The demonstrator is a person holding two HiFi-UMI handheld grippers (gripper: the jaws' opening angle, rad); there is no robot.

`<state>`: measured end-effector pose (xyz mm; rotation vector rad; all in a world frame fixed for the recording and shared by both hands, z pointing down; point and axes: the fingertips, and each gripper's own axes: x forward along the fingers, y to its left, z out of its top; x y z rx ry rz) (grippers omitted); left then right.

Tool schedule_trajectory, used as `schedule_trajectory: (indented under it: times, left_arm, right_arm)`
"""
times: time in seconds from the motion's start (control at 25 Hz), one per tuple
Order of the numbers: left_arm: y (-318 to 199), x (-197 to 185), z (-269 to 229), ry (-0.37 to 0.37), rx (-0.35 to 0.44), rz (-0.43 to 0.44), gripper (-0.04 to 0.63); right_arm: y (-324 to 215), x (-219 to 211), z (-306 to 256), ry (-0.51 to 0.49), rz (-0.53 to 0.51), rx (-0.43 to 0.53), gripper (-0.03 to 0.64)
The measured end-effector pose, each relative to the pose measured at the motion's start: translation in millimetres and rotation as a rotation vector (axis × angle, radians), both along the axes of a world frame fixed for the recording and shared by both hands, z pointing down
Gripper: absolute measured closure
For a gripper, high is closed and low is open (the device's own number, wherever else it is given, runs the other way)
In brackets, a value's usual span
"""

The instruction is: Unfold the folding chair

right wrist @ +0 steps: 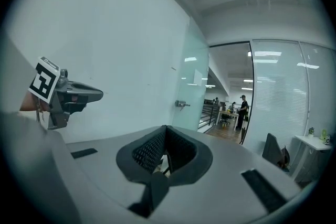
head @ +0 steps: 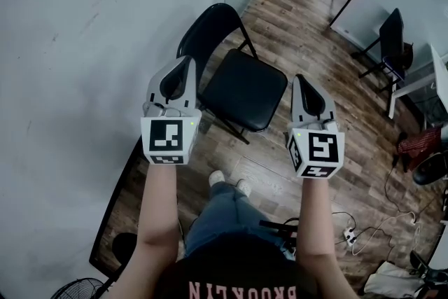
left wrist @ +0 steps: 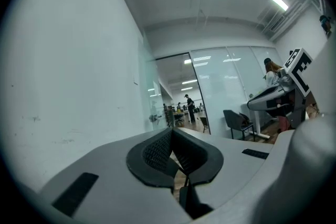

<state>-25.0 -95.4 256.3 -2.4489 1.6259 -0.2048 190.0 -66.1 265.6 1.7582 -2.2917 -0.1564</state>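
Folding chair (head: 241,84) stands unfolded just beside the white wall (head: 84,45). The left tool (head: 188,63), nearer the wall, and the right tool (head: 299,79) are both closed, empty. It looks done, so keep them clear.

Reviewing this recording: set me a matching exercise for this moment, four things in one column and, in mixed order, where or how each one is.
Things:
1. folding chair
2. left gripper
3. floor fan
4. white shoes

Place or state:
A. lower left corner of the head view
B. fingers shut on nothing
C. on the wood floor, just in front of the chair
D. unfolded, seat down, beside the wall

Pairs: 1-D, 2-B, 3-A, 4-C
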Motion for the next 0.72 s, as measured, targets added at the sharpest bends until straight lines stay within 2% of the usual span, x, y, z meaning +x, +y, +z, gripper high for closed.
schedule_trajectory:
  times: [0.16,0.32,0.48,0.6,0.72]
  left_arm:
    - [8,5,-15,0.011,0.041,-0.001,0.594]
    - [24,9,-41,0.068,0.104,-0.011,0.594]
    - [37,18,-53,0.078,0.134,0.011,0.594]
    - [48,20,-59,0.092,0.142,-0.001,0.594]
    - [52,17,-62,0.077,0.144,-0.017,0.594]
  right_arm:
    - [15,8,-30,0.003,-0.023,0.139,0.615]
    - [31,16,-52,0.020,-0.042,0.218,0.615]
    - [42,28,-64,0.017,-0.045,0.247,0.615]
    - [49,36,-69,0.034,-0.044,0.251,0.615]
    - [52,40,-75,0.048,-0.035,0.251,0.615]
